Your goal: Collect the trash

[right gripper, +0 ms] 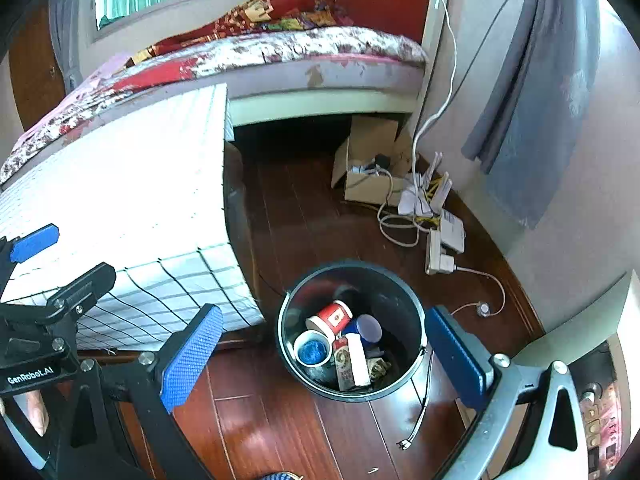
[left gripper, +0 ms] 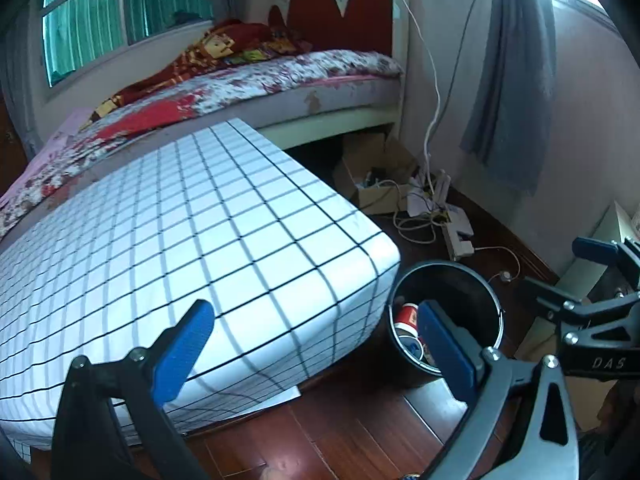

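A black bucket (right gripper: 394, 300) stands on the wood floor beside the checked bedding and holds trash: a red paper cup (right gripper: 331, 317), a white cup with a blue inside (right gripper: 312, 349), a blue lid (right gripper: 369, 328) and a carton (right gripper: 352, 360). My right gripper (right gripper: 324, 356) hangs open above the bucket with nothing between its blue pads. My left gripper (left gripper: 316, 338) is also open and empty, over the corner of the checked bedding (left gripper: 200, 220), with the bucket (left gripper: 460, 284) just past its right finger. The red cup (left gripper: 408, 315) shows inside.
A bed with floral sheets (left gripper: 280, 76) lies behind. An open cardboard box (right gripper: 368, 178), a power strip (right gripper: 438, 254) and loose white cables (right gripper: 394, 228) clutter the floor by the wall. A thin cable with a plug (right gripper: 418, 424) lies in front of the bucket. A grey curtain (right gripper: 532, 120) hangs on the right.
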Demonstrator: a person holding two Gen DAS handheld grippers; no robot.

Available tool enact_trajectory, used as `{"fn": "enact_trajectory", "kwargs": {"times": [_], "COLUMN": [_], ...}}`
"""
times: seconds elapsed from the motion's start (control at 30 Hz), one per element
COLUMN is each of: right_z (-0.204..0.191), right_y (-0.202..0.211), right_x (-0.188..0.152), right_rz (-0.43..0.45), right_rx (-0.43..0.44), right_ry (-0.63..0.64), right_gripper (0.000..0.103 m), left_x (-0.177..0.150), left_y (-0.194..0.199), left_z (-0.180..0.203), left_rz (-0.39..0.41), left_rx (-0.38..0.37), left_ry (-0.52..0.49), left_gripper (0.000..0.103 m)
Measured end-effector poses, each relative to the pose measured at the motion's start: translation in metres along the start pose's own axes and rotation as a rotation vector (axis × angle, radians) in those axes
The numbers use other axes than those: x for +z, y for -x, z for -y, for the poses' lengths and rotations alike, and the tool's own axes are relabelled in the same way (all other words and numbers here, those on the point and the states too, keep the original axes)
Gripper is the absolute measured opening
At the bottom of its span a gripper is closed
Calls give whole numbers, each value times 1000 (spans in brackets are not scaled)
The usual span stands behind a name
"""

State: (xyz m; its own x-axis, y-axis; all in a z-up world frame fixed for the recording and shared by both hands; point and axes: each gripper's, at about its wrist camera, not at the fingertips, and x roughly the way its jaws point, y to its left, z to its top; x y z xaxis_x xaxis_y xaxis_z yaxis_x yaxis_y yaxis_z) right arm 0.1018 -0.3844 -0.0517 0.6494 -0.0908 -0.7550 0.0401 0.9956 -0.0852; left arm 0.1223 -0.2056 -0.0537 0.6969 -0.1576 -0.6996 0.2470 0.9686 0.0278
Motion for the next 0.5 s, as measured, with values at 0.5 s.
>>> {"fn": "enact_trajectory", "kwargs": {"times": [0.5], "right_z": [-44], "right_y": [77], "right_x": [-11], "right_rz": [95], "right_rx": [-11], "right_ry": [-40], "right_gripper": [102], "left_x": [-10], "left_y": [77], "left_z": [-34], "left_rz": [62], "left_rx": [6], "left_ry": [29], "left_gripper": [102]}}
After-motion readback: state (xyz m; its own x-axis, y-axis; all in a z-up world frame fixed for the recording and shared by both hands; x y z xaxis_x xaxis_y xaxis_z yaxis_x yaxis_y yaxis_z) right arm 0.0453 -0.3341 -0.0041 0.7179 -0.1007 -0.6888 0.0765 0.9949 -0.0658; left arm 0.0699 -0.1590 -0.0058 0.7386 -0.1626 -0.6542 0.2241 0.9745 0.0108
